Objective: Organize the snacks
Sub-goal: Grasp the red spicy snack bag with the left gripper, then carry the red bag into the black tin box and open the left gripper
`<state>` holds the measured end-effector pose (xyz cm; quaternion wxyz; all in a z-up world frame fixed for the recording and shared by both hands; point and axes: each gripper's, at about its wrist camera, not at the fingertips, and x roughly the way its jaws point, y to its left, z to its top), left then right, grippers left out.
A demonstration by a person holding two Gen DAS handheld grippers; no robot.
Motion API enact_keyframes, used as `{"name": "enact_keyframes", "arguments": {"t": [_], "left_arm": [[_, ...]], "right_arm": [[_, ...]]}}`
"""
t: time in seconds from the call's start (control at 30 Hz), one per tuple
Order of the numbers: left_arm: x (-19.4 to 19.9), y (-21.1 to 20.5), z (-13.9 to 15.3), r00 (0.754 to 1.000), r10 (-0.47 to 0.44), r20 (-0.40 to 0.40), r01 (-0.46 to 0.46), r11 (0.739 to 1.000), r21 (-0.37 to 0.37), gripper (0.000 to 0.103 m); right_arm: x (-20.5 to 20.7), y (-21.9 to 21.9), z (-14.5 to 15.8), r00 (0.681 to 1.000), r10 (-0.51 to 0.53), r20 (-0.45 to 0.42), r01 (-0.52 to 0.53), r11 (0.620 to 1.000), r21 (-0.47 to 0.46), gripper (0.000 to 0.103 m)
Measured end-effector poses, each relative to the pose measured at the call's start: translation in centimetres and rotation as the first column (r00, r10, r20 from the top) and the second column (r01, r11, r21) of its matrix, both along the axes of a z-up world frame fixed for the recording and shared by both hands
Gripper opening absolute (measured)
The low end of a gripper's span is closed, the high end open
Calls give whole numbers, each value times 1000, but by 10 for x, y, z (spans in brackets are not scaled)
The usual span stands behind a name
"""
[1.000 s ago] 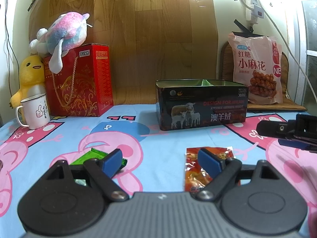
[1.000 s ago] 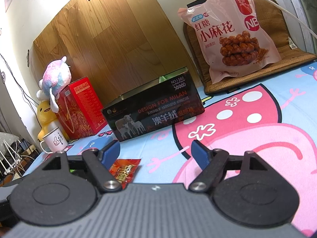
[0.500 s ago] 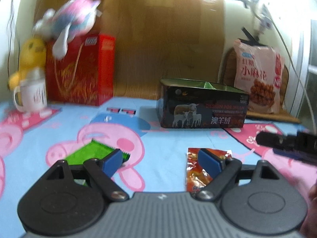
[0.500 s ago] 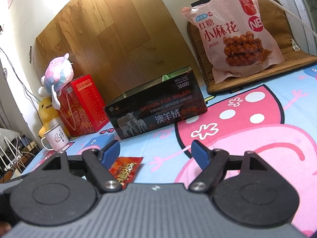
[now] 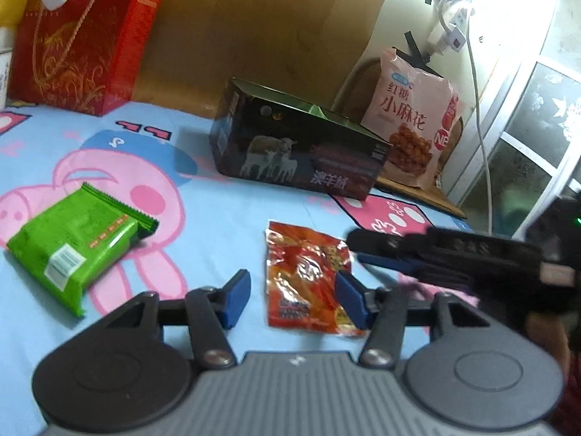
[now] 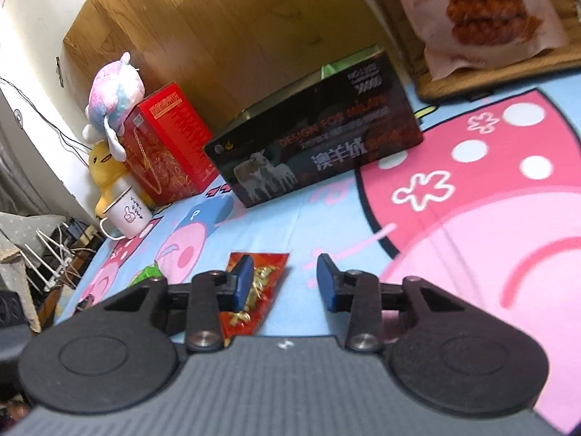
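Both wrist views have tipped downward in the last second, and more of the cartoon-print bench (image 5: 232, 218) now fills them. The red snack packet (image 5: 308, 276) has slid from the edge of the left view to lie almost between the left gripper (image 5: 292, 299) fingers, and the green snack packet (image 5: 76, 243) shows whole at 9 o'clock. In the right view the red packet sits under the left fingertip of the right gripper (image 6: 285, 279), at about 11 o'clock from its midpoint.

This suggests both hands are converging on the red packet, the first pick, with the open dark box (image 5: 297, 152) at 12 o'clock as the likely destination.

The left gripper is pitched down and rolled slightly, jaws apart and empty. The right gripper comes in low from 3 o'clock, jaws also apart, holding nothing.
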<state>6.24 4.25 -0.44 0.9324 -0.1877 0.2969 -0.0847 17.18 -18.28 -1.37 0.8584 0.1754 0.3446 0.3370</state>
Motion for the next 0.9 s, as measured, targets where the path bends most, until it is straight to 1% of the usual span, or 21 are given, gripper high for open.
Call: {"name": "enact_keyframes", "arguments": {"t": [0.03, 0.07, 0.1, 0.13, 0.17, 0.2, 0.27, 0.3, 0.33, 0.4, 0.43, 0.5, 0.57, 0.6, 0.67, 0.8, 0.9], "left_arm": [[0, 0, -1, 1000, -3, 0, 3, 1000, -7, 52], [-1, 0, -1, 1000, -7, -1, 7, 1000, -14, 52], [-1, -1, -1, 1000, -9, -2, 9, 1000, -22, 52], [-2, 0, -1, 1000, 0, -2, 0, 1000, -24, 50], [-2, 0, -1, 1000, 6, -2, -6, 1000, -24, 47], [-2, 0, -1, 1000, 15, -4, -15, 1000, -25, 45], [-3, 2, -1, 999, 33, -8, -34, 999, -32, 34], [-1, 3, -1, 999, 37, -14, -38, 998, -45, 32], [0, 4, -2, 999, 34, -19, -35, 997, -66, 27], [5, 2, -1, 999, 30, -32, -33, 994, -101, 27], [7, 0, 0, 999, 32, -32, -35, 994, -104, 27], [12, -4, 3, 999, 31, -31, -35, 993, -110, 27], [21, -5, 10, 999, 23, -25, -26, 990, -135, 27], [25, -6, 14, 1000, 17, -18, -20, 989, -145, 25], [37, -8, 25, 1000, -3, 5, 4, 988, -157, 25], [71, -14, 58, 998, -3, 62, 10, 995, -101, 25], [103, -15, 80, 994, 3, 112, 2, 999, -50, 25]], "right_arm": [[5, 2, -1, 1000, 23, -18, -23, 1000, 13, 38], [9, 6, -2, 998, 53, -38, -53, 998, 24, 27], [12, 10, -3, 994, 83, -67, -81, 996, 32, 19], [15, 12, -6, 988, 117, -104, -113, 992, 47, 14], [14, 12, -7, 984, 128, -124, -121, 991, 63, 14], [11, 10, -6, 985, 129, -119, -121, 990, 72, 13], [8, 1, -5, 983, 146, -115, -129, 981, 143, 5], [9, -5, -6, 980, 151, -128, -125, 974, 188, 4], [11, -9, -8, 977, 153, -152, -115, 966, 231, 3], [15, -17, -11, 971, 151, -184, -93, 953, 289, 3], [16, -19, -11, 970, 148, -190, -84, 947, 310, 3], [17, -22, -6, 971, 146, -188, -75, 938, 339, 3], [19, -25, 3, 974, 142, -178, -71, 932, 355, 3], [21, -24, 10, 976, 138, -167, -70, 931, 359, 3], [27, -23, 26, 981, 135, -138, -75, 926, 369, 3], [55, -10, 61, 991, 118, -69, -87, 932, 352, 4], [84, 4, 89, 995, 96, -12, -86, 936, 340, 4]]}}
